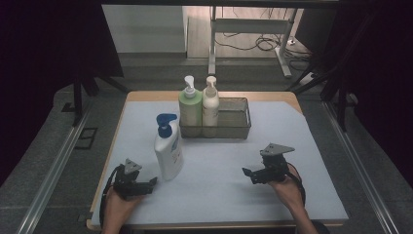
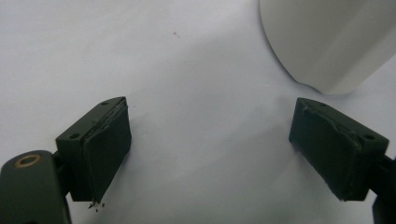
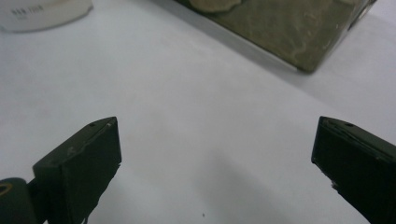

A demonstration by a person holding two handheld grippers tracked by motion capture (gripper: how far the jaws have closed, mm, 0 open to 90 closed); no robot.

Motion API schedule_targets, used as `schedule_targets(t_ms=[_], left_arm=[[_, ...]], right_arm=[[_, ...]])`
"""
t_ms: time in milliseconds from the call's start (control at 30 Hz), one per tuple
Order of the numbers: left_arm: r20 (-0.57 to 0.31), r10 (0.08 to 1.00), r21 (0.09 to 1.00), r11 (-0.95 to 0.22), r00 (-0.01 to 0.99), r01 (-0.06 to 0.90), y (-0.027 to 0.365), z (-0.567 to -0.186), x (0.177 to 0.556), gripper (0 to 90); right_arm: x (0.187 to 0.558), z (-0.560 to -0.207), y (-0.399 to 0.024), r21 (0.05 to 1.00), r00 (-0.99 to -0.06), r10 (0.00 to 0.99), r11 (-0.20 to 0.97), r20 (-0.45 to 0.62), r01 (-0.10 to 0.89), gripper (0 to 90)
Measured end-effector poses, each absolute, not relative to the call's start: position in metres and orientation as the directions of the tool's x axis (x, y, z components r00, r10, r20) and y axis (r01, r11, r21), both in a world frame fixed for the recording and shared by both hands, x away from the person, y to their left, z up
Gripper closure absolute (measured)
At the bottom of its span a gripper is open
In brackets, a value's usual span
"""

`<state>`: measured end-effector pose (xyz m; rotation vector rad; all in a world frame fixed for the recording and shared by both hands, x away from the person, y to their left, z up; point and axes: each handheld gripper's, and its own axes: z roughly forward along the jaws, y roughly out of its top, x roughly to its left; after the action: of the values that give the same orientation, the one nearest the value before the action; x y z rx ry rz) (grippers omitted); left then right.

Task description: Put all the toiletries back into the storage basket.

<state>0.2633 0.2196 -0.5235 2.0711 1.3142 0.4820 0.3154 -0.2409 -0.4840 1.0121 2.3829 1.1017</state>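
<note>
— Beside the left gripper [image 1: 146,185], just off its tips, stands the white bottle with the blue pump [image 1: 168,148], upright on the pale sheet and outside the basket [image 1: 234,127]. That looks like the thing to pick up.

— Is the gripper ready for it?

— Its jaws stand wide apart with nothing between them; in the left gripper view the bottle's rounded base [image 2: 327,42] sits ahead and off to one side of the gap. I'd turn the gripper so the body comes squarely between the pads, take it low on the flat sides rather than at the pump, and close slowly so the tall bottle doesn't tip.

— And the other hand?

— The right gripper [image 1: 251,175] rests well apart on the sheet, jaws equally spread and empty. It could steady the basket, I think.

— How many of each thing?

— Three pump bottles: the blue-pumped one on the sheet, plus a green bottle [image 1: 190,108] and a cream bottle [image 1: 210,108] standing side by side at the basket's left end. One mesh basket, two grippers, one table [image 1: 146,96].
</note>
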Motion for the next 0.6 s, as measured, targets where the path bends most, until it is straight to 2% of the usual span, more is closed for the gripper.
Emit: schedule_targets(t_ms=[200, 300, 400, 467, 600], left_arm=[[-0.025, 0.901, 0.68, -0.302, 0.433, 0.668, 0.22, -0.523, 0.263, 14.2], [-0.023, 0.907, 0.685, -0.292, 0.42, 0.667, 0.222, -0.521, 0.262, 20.0], [-0.021, 0.903, 0.689, -0.298, 0.429, 0.661, 0.225, -0.519, 0.261, 37.1], [-0.012, 0.902, 0.69, -0.305, 0.431, 0.657, 0.226, -0.518, 0.261, 43.6], [-0.042, 0.894, 0.715, -0.285, 0.447, 0.638, 0.225, -0.51, 0.263, 67.1]], right_arm=[[0.313, -0.494, -0.245, 0.752, -0.684, 0.729, 0.451, 0.001, 0.481, 1.8], [0.311, -0.498, -0.247, 0.748, -0.682, 0.731, 0.45, 0.007, 0.489, 2.0], [0.31, -0.5, -0.248, 0.742, -0.683, 0.731, 0.458, -0.001, 0.489, 2.2], [0.31, -0.501, -0.249, 0.741, -0.682, 0.731, 0.462, -0.007, 0.488, 2.3], [0.31, -0.5, -0.251, 0.742, -0.677, 0.736, 0.457, -0.006, 0.49, 3.0]])
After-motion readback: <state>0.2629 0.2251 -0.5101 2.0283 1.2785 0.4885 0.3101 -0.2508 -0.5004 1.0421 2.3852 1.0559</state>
